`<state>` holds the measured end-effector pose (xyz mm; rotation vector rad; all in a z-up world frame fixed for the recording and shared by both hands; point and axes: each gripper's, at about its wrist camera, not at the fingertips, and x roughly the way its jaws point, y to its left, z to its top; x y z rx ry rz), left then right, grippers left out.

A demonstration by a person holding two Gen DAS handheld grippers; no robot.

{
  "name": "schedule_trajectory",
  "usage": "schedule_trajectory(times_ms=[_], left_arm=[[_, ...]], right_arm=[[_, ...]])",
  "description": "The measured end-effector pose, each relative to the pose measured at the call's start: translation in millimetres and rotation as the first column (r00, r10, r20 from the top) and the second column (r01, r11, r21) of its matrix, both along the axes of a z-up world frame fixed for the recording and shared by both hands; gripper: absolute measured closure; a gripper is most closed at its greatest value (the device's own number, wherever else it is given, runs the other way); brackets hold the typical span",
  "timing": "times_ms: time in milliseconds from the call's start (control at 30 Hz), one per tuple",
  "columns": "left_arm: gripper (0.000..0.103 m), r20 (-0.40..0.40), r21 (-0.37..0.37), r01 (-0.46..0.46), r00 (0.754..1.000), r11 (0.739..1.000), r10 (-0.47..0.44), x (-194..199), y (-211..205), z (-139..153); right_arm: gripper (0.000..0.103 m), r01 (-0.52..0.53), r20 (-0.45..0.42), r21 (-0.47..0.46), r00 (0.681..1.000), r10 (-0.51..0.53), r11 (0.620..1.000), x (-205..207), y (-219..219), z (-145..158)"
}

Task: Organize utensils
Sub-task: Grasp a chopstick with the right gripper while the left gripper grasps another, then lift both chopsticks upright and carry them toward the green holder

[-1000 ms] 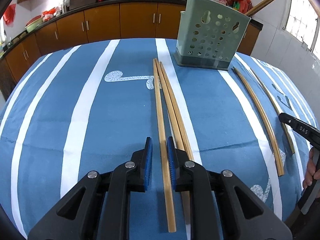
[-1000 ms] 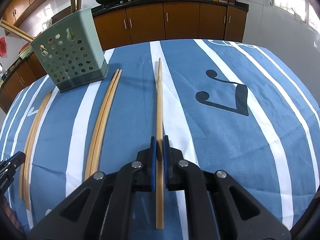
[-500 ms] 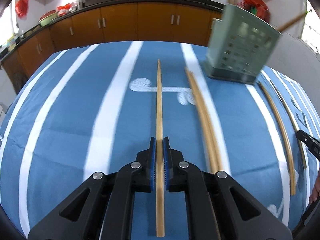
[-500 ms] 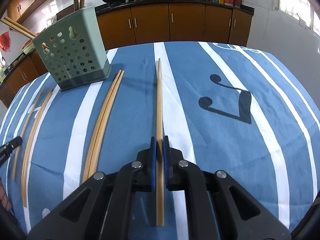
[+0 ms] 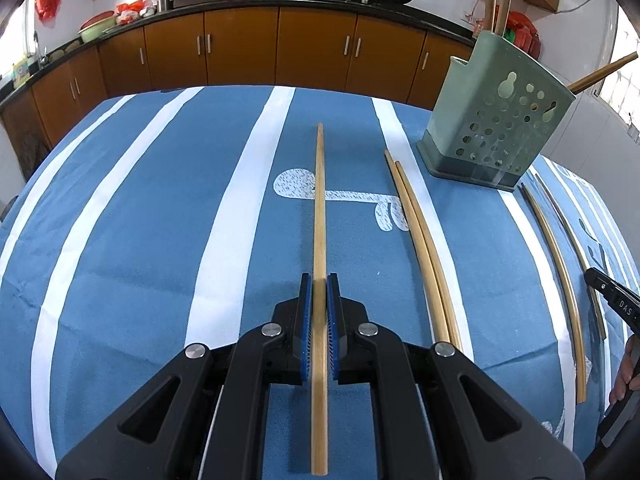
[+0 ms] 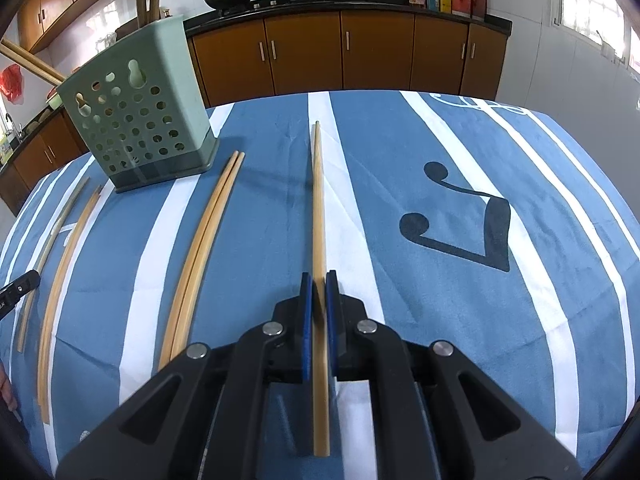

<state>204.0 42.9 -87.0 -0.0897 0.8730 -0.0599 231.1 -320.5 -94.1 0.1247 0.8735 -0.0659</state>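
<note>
My left gripper (image 5: 316, 284) is shut on a long wooden chopstick (image 5: 319, 200) and holds it over the blue striped cloth. My right gripper (image 6: 316, 282) is shut on another wooden chopstick (image 6: 318, 200), also above the cloth. A green perforated utensil holder (image 5: 496, 116) stands at the far right in the left wrist view and at the far left in the right wrist view (image 6: 136, 116), with chopsticks standing in it. A pair of chopsticks (image 5: 420, 240) lies on the cloth near it, as the right wrist view (image 6: 204, 248) also shows.
Two more chopsticks (image 5: 560, 272) lie near the cloth's right edge in the left wrist view. Brown kitchen cabinets (image 5: 280, 44) run behind the table, with woks on the counter. The other gripper's tip (image 5: 612, 300) shows at the right edge.
My left gripper closed on a chopstick, lifted it away from the pair and swung left. My right gripper kept holding its chopstick, raised slightly.
</note>
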Motion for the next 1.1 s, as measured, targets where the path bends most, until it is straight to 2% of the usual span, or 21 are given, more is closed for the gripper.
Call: schedule_trajectory(times_ms=[533,633,1000,1100], left_arm=[[0.095,0.001,-0.017,-0.001,1.0,1.0,0.001,-0.2,2.3,0.3],[0.094,-0.005,-0.008,0.017,1.0,1.0,-0.017,-5.7,1.2,0.5],[0.095,-0.009,0.016,0.053,0.999,0.998,-0.052,-28.7,-3.3,0.8],[0.095,-0.011,0.001,0.057,0.998,0.998,-0.057,-30.4,-1.1,5.8]], right_arm=[[0.095,-0.001,0.002,0.02,1.0,0.001,1.0,-1.3,-1.9,-0.1],[0.095,-0.02,-0.004,-0.006,1.0,0.02,1.0,-7.3,1.4,0.5],[0.095,-0.029,-0.012,0.008,0.999,0.029,1.0,-18.0,1.2,3.0],[0.095,-0.024,0.018,0.015,1.0,0.023,1.0,-24.3,-2.2,12.2]])
